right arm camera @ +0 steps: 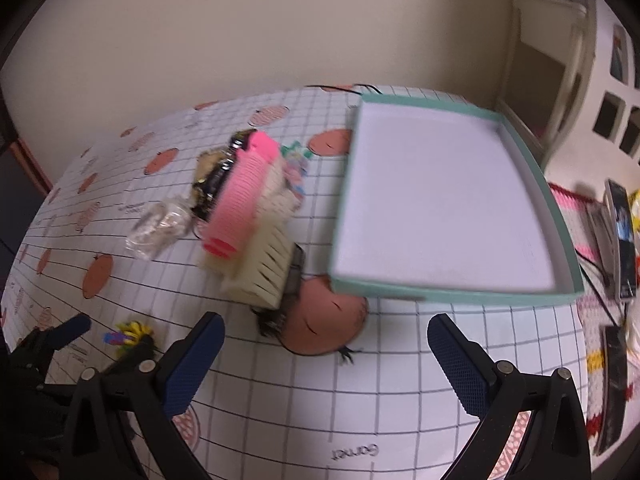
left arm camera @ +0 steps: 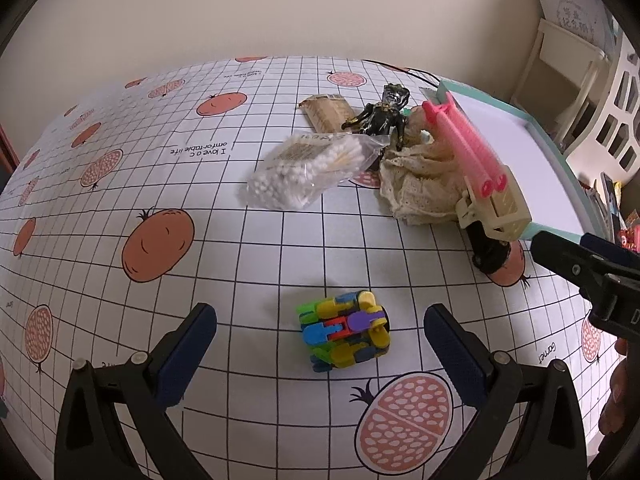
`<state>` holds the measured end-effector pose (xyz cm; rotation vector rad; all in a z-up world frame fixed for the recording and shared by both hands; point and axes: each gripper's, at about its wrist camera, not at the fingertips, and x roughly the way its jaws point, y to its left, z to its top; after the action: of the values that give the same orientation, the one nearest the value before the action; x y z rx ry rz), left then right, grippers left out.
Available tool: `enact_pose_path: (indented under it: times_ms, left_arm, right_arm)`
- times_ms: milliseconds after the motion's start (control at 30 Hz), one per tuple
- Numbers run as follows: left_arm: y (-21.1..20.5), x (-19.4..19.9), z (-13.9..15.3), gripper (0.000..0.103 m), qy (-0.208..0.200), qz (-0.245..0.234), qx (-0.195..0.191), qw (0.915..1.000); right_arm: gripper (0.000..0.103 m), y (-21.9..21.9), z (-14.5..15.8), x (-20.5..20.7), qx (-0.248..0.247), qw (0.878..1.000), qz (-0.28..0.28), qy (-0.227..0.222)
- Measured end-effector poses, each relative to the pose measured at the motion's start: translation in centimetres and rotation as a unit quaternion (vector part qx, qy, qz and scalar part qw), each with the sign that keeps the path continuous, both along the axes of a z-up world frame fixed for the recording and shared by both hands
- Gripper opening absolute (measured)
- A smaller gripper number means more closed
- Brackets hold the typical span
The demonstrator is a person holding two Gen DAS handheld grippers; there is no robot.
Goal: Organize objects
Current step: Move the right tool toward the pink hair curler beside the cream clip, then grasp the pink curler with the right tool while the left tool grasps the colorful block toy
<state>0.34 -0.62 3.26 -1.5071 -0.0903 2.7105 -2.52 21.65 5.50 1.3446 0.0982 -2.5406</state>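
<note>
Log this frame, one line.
left: open, over block toy | right: open, empty | tray: empty | phase: pre-grasp

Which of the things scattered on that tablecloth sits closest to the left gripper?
The multicoloured block toy. It lies alone just ahead of the open left gripper, while the cotton swab bag and black figurine sit farther back.

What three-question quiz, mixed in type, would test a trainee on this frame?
1. True or false: the teal box already holds an item.
2. Which lies between the fingers of the left gripper: A) bag of cotton swabs B) multicoloured block toy C) dark figurine?
3. Fill in: both the left gripper and the right gripper are ____.

Key: 1 false; 2 B; 3 open.
</note>
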Motion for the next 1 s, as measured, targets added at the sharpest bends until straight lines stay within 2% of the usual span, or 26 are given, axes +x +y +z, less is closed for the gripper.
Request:
enact_pose_path:
  times_ms: [233,567,867,1000]
  left_arm:
    - [-0.2,-0.1,-0.2,0.103,-0.001,0.000,0.004,1.0000]
    - [-0.3,-0.7,-0.8,0.102,-0.007,0.003,0.006,1.0000]
    - [-0.5,-0.9,-1.2,0.088,-0.016,0.002,0.004,0.9999]
    - [-0.4,-0.9,-1.4,0.087,-0.015,-0.001,0.009,0.9999]
  right_arm:
    - [0.101,-2.0,1.1,-0.5,-0.009,1.000,0.021,0.018]
    - [0.098,-5.4,2.9,-2.6,0.021,0.997,0.056,0.045]
    - [0.076,-7.1,1.7,-4.6,0.031,0.997,0.064,0.022]
    - [0.065,-7.4,1.1,-4.8,0.038,0.997,0.069,0.015]
